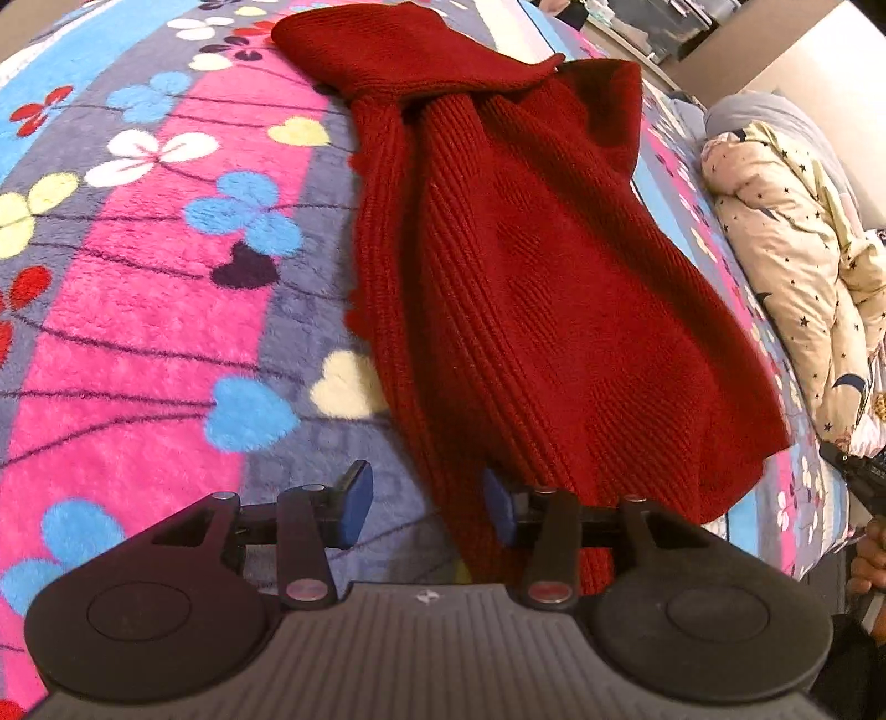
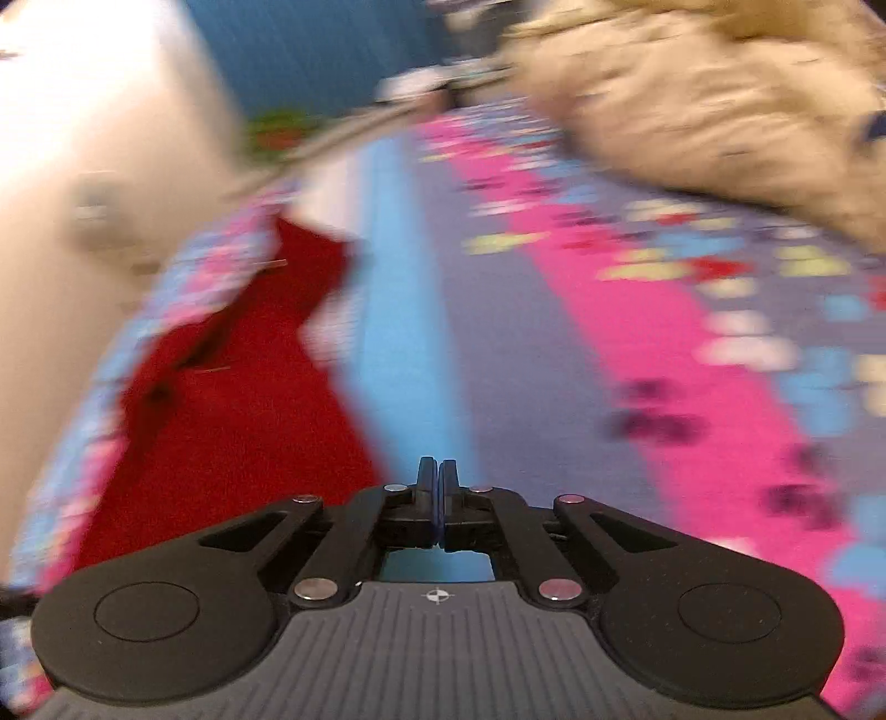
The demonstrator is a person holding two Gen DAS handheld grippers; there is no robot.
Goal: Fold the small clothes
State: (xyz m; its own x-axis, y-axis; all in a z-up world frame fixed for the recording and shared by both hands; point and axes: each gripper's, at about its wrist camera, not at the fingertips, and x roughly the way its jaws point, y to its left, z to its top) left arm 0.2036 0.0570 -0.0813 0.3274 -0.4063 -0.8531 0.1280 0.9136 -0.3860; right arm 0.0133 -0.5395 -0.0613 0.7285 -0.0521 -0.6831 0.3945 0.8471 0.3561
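Bedroom in a home; work laid out on a made bed.

Bed covered by a plush fleece blanket (image 1: 166, 310) in pink, blue and grey stripes with clover and heart prints. A bunched cream quilt (image 1: 797, 288) with dark star print sits heaped along the far side of the bed, a grey pillow or cushion (image 1: 775, 113) behind it. A red knit garment (image 1: 526, 266) lies on the blanket. Pale wall (image 1: 819, 50) beyond the bed; cluttered dark furniture at the top edge, too small to identify. Right wrist view is motion-blurred but shows the same blanket and quilt.
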